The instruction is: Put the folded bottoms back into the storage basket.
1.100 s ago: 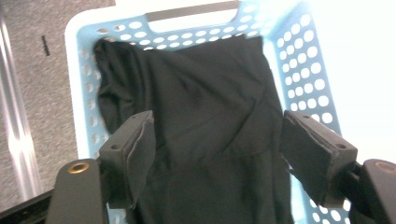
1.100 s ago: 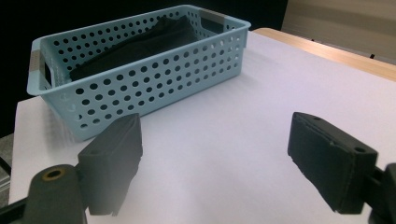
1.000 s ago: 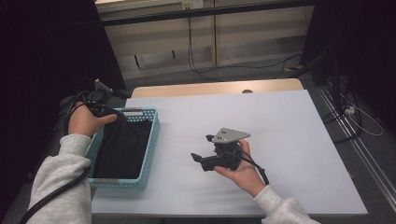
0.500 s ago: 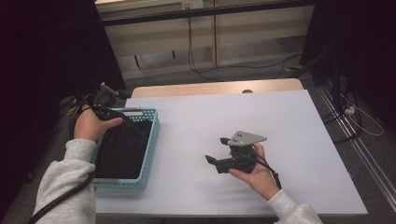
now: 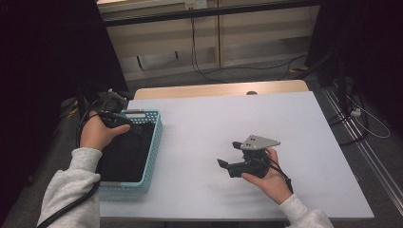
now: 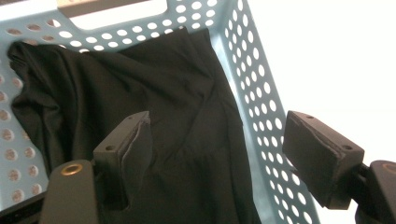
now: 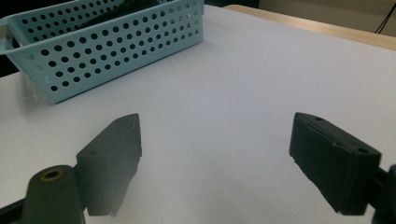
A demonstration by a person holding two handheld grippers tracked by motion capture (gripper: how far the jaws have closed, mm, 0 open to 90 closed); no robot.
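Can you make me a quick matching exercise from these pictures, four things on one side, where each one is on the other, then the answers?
Things:
1. black cloth
2. blue basket
3. left tongs
4. right tongs

Places:
A. over bare white table, open
B. at the table's left edge
C. inside the basket
D. over the basket, open

Pairs: 1-C, 2-B, 3-D, 4-A

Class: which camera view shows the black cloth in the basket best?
The left gripper view: the black cloth lies close, its folds plain inside the blue basket. The high view gives a flat dark patch. The right gripper view catches a dark sliver above the rim.
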